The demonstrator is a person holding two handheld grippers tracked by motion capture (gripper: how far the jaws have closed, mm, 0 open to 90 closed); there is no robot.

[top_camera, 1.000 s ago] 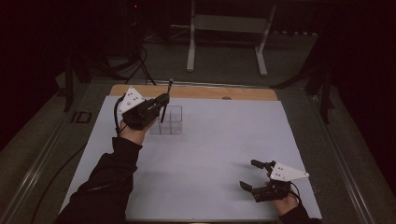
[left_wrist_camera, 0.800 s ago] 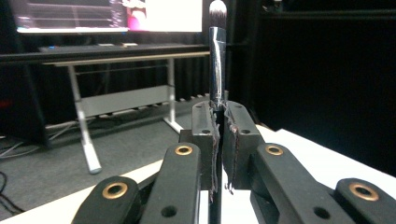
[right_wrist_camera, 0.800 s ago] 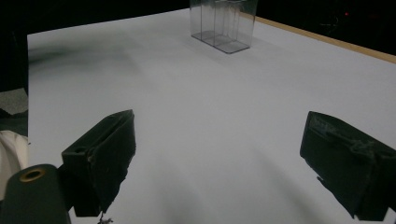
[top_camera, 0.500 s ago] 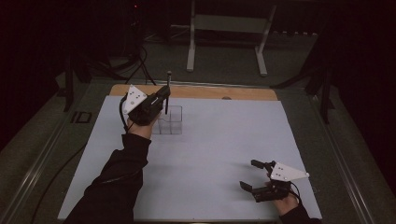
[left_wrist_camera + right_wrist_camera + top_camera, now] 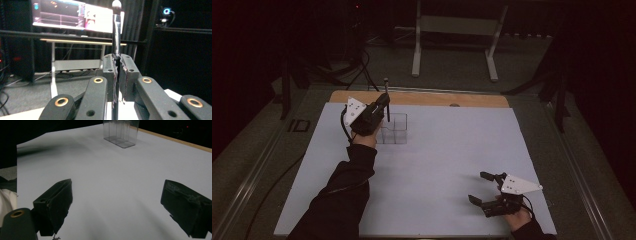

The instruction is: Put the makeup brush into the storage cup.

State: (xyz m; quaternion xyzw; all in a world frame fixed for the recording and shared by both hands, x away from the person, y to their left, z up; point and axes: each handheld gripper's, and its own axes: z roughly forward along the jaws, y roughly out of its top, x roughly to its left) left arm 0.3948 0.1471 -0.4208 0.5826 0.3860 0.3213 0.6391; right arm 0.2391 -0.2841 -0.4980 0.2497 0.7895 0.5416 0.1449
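1. Left tool (image 5: 382,102), upper left of the high view, is clamped narrow on a brush (image 5: 387,97); the brush stands nearly upright, bristle tip up, its lower end over the clear organizer (image 5: 394,131).
2. Right tool (image 5: 479,190), lower right, rests on the surface (image 5: 437,165) with jaws wide and nothing between them.
3. Risk, as I judge it: the handle could catch a divider or rim and tip the light organizer, or slip in the pads if lowered off-line.
4. Hard to tell: which compartment lies beneath the brush, and whether its lower end already sits inside, since the hand hides that end.
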